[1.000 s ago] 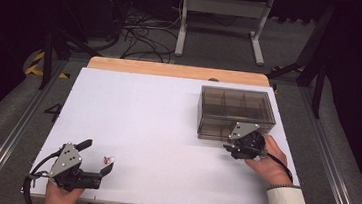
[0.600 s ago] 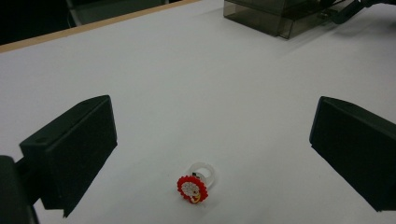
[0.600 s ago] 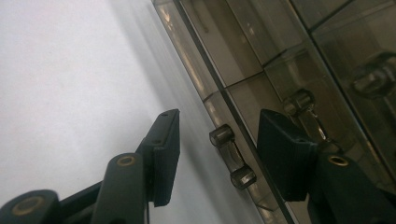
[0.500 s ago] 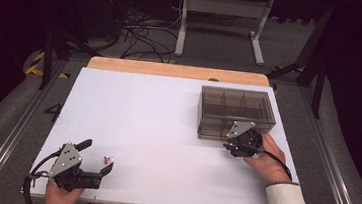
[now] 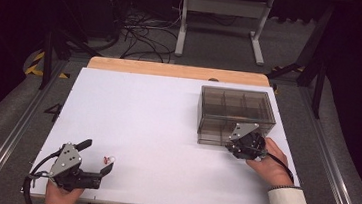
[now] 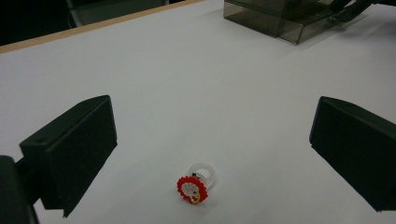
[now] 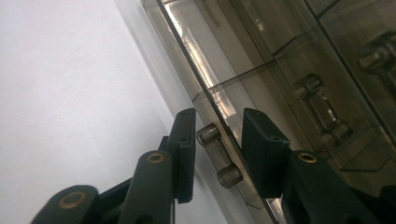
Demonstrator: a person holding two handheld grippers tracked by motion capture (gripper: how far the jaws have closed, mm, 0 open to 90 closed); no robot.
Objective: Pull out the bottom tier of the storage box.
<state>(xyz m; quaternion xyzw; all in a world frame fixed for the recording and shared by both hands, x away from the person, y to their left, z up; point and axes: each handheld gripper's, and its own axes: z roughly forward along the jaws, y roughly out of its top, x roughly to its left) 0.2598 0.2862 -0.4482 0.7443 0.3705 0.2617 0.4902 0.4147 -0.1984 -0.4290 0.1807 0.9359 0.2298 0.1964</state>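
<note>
A smoky clear drawer box (image 5: 236, 110) stands at the table's right. My right gripper (image 5: 233, 143) is at its near front face. In the right gripper view the jaws (image 7: 217, 149) straddle the box's clear bar handle (image 7: 214, 156); they have just been closing, and a gap still shows on the handle's right side. A small ring with a red flower top (image 5: 109, 160) lies near the front left. It rests on the table between the wide-open jaws of my left gripper (image 5: 98, 155), shown close up as the ring (image 6: 195, 184) and left gripper (image 6: 212, 149).
The white table top (image 5: 168, 111) has a wooden strip along its far edge. The box (image 6: 280, 18) sits far off in the left gripper view. Beyond the table are a dark floor, cables and a metal stand.
The right gripper sits slightly tighter against the box's front and looks narrower. The left gripper and the ring have not moved.
</note>
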